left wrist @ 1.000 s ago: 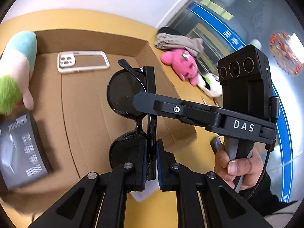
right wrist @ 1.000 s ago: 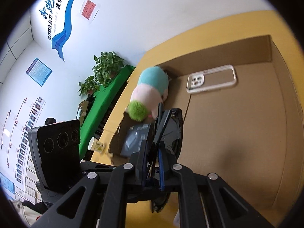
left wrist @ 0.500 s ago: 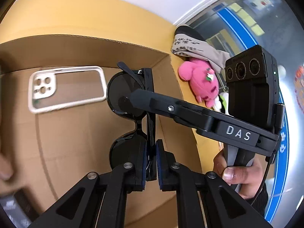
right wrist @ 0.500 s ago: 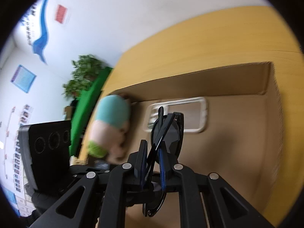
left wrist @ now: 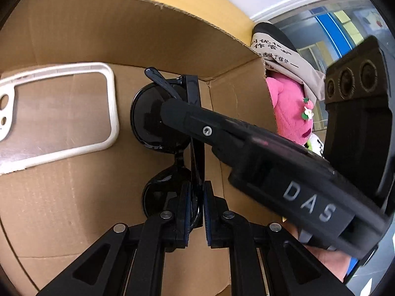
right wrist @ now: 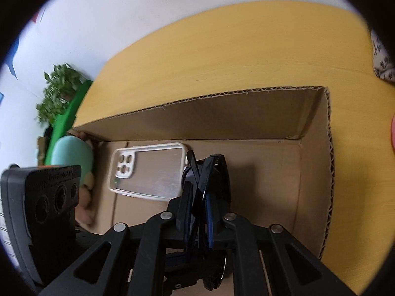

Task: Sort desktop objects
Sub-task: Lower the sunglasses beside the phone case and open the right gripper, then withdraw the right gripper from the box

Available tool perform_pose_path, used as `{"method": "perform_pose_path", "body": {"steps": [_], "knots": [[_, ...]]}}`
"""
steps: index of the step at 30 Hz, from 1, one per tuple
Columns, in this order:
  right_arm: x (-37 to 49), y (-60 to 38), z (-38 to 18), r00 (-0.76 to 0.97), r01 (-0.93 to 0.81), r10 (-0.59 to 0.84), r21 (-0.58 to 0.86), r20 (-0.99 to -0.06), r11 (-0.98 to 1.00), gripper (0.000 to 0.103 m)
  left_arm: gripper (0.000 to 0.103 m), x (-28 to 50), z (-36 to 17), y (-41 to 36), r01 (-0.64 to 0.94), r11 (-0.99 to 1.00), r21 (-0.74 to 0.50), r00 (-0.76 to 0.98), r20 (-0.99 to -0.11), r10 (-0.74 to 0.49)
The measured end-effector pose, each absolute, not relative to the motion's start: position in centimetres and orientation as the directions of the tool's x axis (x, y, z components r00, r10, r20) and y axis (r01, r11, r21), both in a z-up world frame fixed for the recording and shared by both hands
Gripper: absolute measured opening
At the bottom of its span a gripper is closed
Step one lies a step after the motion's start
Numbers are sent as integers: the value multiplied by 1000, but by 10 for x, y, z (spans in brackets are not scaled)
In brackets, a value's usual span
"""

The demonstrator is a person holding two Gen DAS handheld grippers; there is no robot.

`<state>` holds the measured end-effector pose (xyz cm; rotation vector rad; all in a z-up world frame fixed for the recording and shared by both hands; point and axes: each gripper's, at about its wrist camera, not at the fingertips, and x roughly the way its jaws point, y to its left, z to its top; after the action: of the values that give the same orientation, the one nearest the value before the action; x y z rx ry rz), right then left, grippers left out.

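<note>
Both the left gripper (left wrist: 196,212) and the right gripper (right wrist: 197,218) pinch the black folded plastic sunglasses (left wrist: 158,120) over the brown cardboard box (right wrist: 316,172). They look light, so hold the frame, not the breakable lenses.

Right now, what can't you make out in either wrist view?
- Sunglasses: lower lens hidden behind the left tongs; in the right wrist view the right tongs cover most of the frame.
- Pink plush: left wrist view, cut by the cardboard box wall and the other handheld unit.
- Teal plush: right wrist view, blurred and half hidden.
- Phone case: left wrist view, clipped at the edge.
</note>
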<state>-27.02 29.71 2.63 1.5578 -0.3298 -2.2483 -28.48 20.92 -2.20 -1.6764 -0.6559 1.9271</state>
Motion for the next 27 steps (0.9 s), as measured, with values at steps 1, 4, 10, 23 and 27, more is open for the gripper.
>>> {"method": "perform_pose_path", "body": {"steps": [1,4,10,23,27], "knots": [[-269,296,26,-316,181,-427,388,-847,-904,11,8,-283,-22,208,-54,-763,-644,-119,-755,645],[-265,293,27,-334,180,-381,339,-862,-924,15,12,-274,-15,206,-88,-819,-567,-144,-806,574],[-229,296,67,-454,214,-332,261,-827,-941,70,81,-226,49,177,-169,-873,-457,-363,-795,486],[-22,301,132,-721,225,-301,201,-624,-953,82,103,0,171,90,-165,-986,-21,-892,-424,158],[13,275,116,-703,225,-293,187,-648,-956,82,103,47,160,68,-120,-992,-24,-891,-438,119]]}}
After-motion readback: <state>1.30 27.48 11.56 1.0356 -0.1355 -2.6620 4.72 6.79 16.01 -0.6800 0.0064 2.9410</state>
